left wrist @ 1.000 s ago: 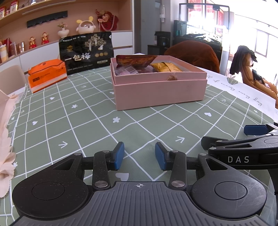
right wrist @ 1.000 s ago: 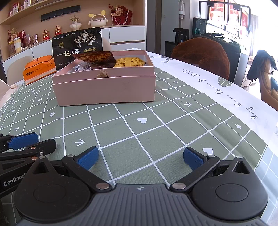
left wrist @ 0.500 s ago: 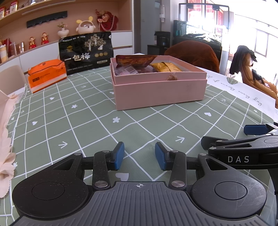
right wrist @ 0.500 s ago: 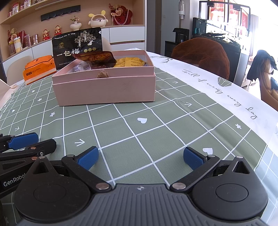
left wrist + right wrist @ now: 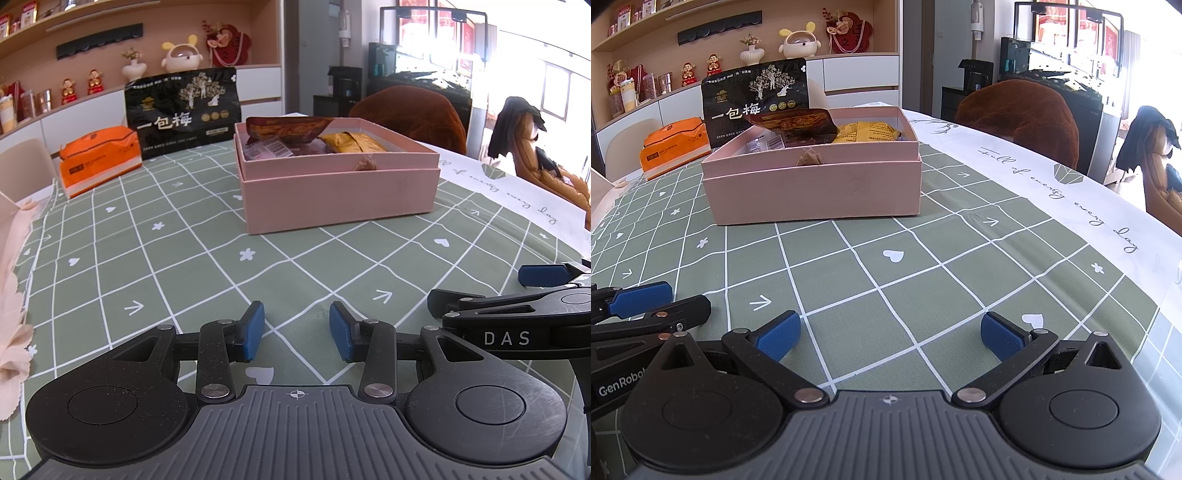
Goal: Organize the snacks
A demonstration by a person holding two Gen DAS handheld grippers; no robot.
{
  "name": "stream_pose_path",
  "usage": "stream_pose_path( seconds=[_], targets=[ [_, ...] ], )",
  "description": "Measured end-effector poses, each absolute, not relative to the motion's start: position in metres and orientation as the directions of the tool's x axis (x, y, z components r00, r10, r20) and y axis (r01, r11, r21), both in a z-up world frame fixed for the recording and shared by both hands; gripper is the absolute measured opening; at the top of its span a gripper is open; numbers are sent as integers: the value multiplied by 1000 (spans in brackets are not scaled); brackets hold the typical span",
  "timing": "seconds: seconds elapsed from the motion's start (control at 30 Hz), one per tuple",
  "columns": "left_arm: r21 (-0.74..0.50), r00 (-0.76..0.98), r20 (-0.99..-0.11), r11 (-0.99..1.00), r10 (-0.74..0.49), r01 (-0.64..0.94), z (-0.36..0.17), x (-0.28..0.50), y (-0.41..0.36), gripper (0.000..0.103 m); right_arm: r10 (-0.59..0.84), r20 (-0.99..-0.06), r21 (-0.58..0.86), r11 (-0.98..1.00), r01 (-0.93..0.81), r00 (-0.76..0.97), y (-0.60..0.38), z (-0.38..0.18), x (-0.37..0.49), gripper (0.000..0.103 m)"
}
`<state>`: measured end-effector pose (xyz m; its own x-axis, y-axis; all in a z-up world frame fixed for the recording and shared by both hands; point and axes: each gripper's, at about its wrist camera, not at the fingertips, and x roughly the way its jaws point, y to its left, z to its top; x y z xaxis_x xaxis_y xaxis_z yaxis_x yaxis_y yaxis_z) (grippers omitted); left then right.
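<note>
Both tools are low over the table (image 5: 155, 280), which has a green checked cloth, and neither holds anything. The left hand-held gripper (image 5: 297, 330) has its blue pads only partly apart, with bare cloth between them. The right hand-held gripper (image 5: 890, 334) stands much wider, also over bare cloth. The two are close side by side, so each one shows at the edge of the other's view. Ahead of both, well apart from the pads, sits the pink box (image 5: 338, 194), open on top, and it already contains a brown packet (image 5: 286, 129), a yellow packet (image 5: 352, 142) and some small wrapped pieces. Behind the box, further from the left tool, a large black bag (image 5: 181, 110) stands upright, and to its left lies an orange pack (image 5: 99, 158). I judge these two are the snacks not yet put away. The risk I see is in the reach: the black bag is directly behind the box, so an arm going over could catch the brown packet, which sticks up above the rim. The bag is also wide and stands on its edge, so a pinch by the narrow left opening may only push it over backward. The two tools could also bump if they start together.
</note>
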<state>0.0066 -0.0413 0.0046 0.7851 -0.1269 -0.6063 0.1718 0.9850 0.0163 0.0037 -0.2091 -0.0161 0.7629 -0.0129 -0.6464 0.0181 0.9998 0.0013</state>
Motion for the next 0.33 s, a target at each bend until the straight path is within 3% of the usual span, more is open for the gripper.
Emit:
stream_pose_path(
  seconds=[0.33],
  targets=[
    [12,785,-606,985,-129,171,5,7,-40,45,-13,-647,1,1000,18,763,-209,-16,4,103]
  ],
)
